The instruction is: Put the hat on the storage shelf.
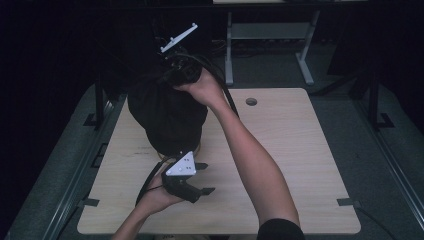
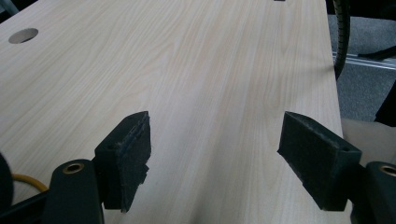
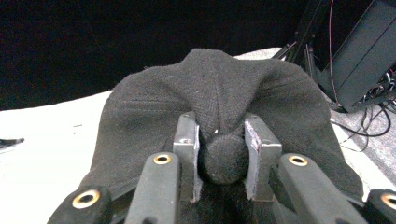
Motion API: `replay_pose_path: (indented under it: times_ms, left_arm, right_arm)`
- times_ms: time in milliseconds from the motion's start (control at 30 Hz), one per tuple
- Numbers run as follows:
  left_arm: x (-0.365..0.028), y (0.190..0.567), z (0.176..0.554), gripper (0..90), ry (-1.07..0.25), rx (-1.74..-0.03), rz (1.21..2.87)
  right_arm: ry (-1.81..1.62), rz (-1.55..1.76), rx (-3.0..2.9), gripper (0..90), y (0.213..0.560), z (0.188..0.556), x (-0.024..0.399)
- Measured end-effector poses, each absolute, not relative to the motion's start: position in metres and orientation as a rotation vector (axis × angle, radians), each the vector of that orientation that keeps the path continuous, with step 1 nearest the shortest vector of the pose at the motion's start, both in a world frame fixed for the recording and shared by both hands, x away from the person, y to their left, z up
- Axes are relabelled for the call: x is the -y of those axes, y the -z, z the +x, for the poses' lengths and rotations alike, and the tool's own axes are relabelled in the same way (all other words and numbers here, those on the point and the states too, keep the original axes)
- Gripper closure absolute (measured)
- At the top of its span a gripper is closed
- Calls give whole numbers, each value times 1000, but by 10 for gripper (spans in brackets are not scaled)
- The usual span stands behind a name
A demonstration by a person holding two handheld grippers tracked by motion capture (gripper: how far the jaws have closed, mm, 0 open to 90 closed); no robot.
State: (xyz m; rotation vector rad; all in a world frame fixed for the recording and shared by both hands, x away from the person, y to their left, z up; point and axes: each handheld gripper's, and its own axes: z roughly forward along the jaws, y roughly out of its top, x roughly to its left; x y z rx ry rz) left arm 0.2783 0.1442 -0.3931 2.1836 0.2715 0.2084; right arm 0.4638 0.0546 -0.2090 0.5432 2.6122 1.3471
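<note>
With the right gripper pinching a bunched fold of the black cloth at the bench's ten o'clock, lift slowly and evenly while the left gripper, fingers spread, waits nearby.

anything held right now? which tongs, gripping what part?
The right tongs are shut on a bunched fold at the top of the black knit hat, lifting it off the table. The left tongs stand open over bare wood, holding nothing.
</note>
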Motion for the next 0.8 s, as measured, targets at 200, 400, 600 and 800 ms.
replay_pose_path:
  times_ms: [200, 400, 600, 800]
  left_arm:
    - [-144, 393, 278, 247, -208, -281, 2179]
    - [-148, 391, 278, 248, -217, -281, 2173]
    - [-147, 391, 277, 248, -215, -278, 2171]
    - [-149, 391, 277, 247, -219, -285, 2167]
  right_arm:
    - [-1313, 547, -2617, 628, 217, 466, -64]
    - [-1320, 563, -2623, 564, 222, 466, -66]
    - [-1352, 590, -2604, 488, 218, 463, -59]
    - [-1368, 575, -2579, 410, 217, 457, -47]
